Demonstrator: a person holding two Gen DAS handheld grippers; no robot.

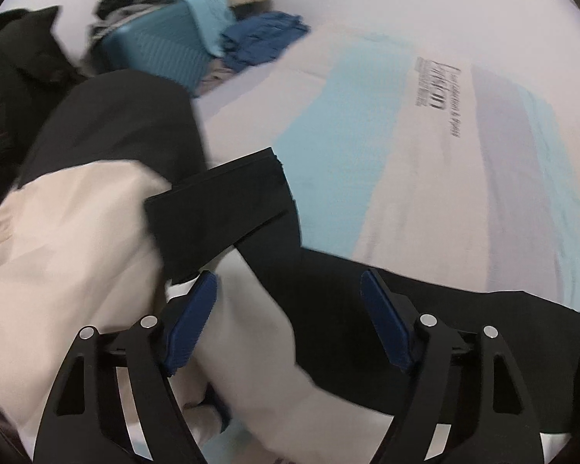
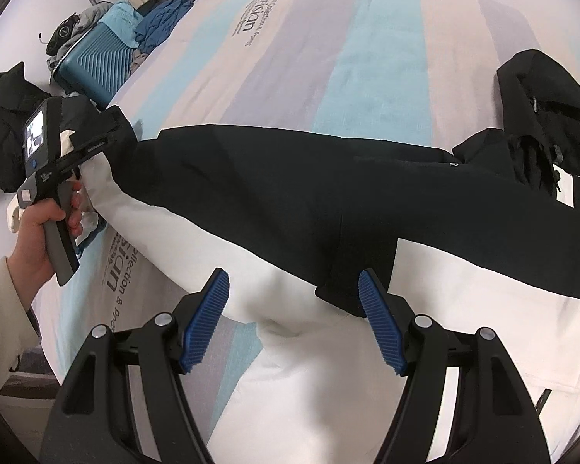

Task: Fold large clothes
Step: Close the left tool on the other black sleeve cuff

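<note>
A large black-and-cream garment (image 2: 290, 193) lies spread across the striped bed (image 2: 367, 58). In the left wrist view its black sleeve with a squared cuff (image 1: 220, 201) lies over the cream part (image 1: 77, 239). My left gripper (image 1: 288, 309) hangs open above the sleeve and the cream cloth, its blue pads (image 1: 191, 324) clear of the fabric. In the right wrist view my right gripper (image 2: 294, 309) is open over the garment's near edge. A black flap (image 2: 340, 282) lies between its fingers, close to the right pad (image 2: 379, 324), and is not pinched. A hand (image 2: 42, 228) holds the left gripper's handle at the garment's left end.
A teal suitcase (image 2: 92, 65) with a light blue cloth and dark blue clothes (image 1: 263, 38) stands past the bed's far corner. A black jacket (image 1: 15, 65) lies at the left. Another black garment or bag (image 2: 541, 116) sits on the bed's right side.
</note>
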